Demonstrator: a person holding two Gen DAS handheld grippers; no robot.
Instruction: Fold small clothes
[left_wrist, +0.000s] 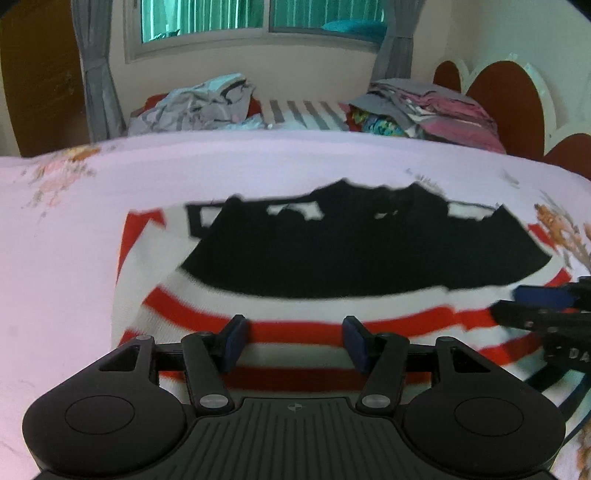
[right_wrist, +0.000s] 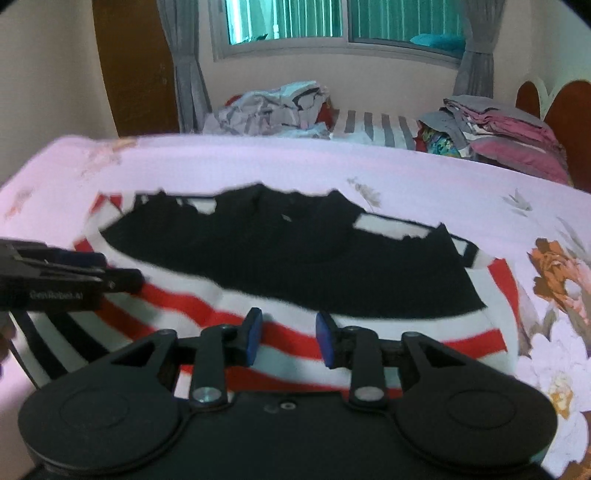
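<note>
The left tool (left_wrist: 294, 342) and right tool (right_wrist: 289, 340) are both open, holding nothing, above the striped sweater (left_wrist: 332, 258) lying on the bed (left_wrist: 92, 240), so next they probably must pinch its near edge.

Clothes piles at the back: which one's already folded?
The right-hand pile, pink and grey layers stacked flat by the red headboard. The left pile is a crumpled grey-white heap near the curtain.
</note>
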